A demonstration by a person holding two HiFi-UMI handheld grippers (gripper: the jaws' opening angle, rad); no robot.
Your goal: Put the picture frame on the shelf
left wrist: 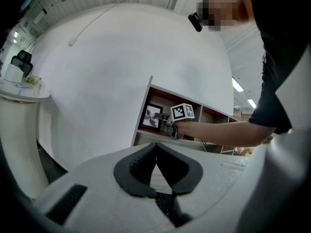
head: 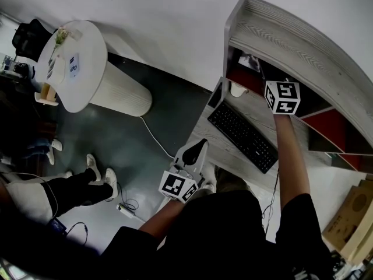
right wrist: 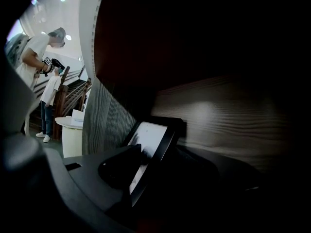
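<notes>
grey wood-grain shelf (head: 291, 34) over a desk (head: 224, 153) with a keyboard (head: 242, 134): we reach the right gripper (left wrist: 163, 116) into its end compartment, where the picture frame (right wrist: 150, 147) stands on the floor beside the side wall. the jaws sit wide either side of it, seemingly not pinching, so it can stand alone. our left gripper (left wrist: 155, 147) hangs low, closed and empty, out of the way.

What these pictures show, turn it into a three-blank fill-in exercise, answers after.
1. The right gripper reaches into the shelf, with the ___ between its jaws.
2. The left gripper's jaws are ___, with nothing between them.
3. On the desk below the shelf lies a black ___.
Missing: picture frame; shut; keyboard.
</notes>
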